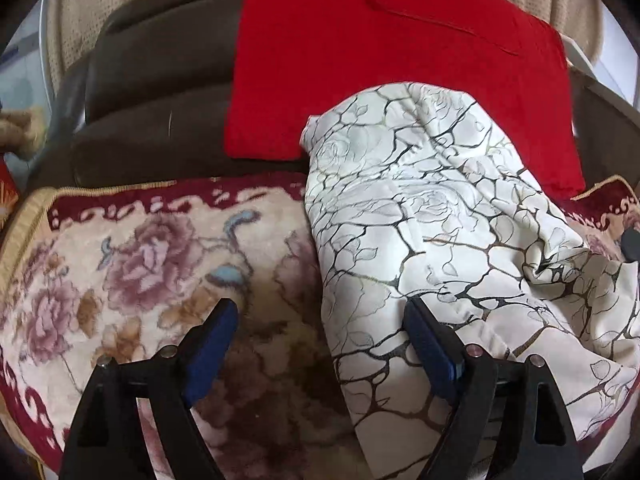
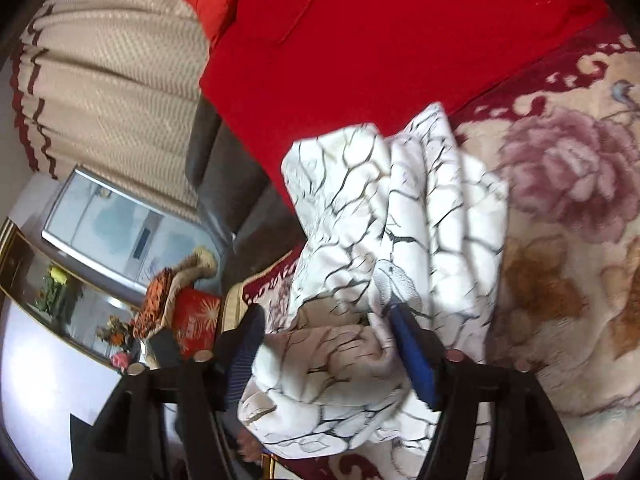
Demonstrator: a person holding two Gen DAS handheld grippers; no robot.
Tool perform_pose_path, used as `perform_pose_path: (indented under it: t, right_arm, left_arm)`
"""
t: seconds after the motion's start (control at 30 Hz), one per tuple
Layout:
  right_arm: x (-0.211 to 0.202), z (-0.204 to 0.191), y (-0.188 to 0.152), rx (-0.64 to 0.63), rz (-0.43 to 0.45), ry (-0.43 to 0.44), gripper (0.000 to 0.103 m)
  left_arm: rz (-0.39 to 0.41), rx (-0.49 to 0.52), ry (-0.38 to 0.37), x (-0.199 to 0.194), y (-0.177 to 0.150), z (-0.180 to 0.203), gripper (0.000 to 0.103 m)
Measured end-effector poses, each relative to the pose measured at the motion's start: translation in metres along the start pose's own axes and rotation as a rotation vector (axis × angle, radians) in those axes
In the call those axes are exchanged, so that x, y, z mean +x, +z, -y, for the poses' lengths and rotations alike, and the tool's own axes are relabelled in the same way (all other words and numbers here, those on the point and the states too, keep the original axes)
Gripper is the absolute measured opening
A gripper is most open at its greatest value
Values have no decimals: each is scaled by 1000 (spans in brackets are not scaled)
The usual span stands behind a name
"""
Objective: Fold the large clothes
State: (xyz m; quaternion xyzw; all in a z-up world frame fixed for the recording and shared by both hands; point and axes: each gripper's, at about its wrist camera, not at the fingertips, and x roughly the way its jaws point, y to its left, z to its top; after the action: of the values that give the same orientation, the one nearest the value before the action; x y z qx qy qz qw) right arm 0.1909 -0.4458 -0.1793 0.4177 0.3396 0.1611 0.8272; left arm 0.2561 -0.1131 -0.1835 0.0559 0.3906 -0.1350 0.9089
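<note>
A white garment with a black vein-like print [image 1: 420, 208] lies in a long folded bundle on a floral blanket [image 1: 140, 264] that covers the sofa seat. My left gripper [image 1: 320, 312] is open. Its left finger is over the blanket, its right finger is over the garment, and the garment's left edge runs between them. In the right wrist view one end of the garment [image 2: 400, 208] is bunched up. My right gripper [image 2: 326, 316] is open, with a loose fold of that cloth lying between its blue pads [image 2: 412, 344].
A flat red cloth [image 1: 360, 60] lies behind the garment against the brown sofa backrest [image 1: 160, 80]. In the right wrist view there are a beige curtain [image 2: 112, 80], a glass-topped table with flowers [image 2: 60, 280], a red box [image 2: 196, 320] and a soft toy [image 2: 168, 284] beside the sofa.
</note>
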Motion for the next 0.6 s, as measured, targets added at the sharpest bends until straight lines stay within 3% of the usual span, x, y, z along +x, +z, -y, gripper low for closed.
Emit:
perform_pose_path:
  t: [0.13,0.4,0.6]
  right_arm:
    - [-9,-3,0,-28,35,-92,74]
    - [-14,-3,-8,-48,-46,-133,75]
    - [-20,-1,-11,-32,-60,-143,75]
  left_arm:
    - [2,22,-13,1,1,-5,85]
    - [1,23,-14,2,0,-7,85]
    - [0,14,-12,1,0,-6,85]
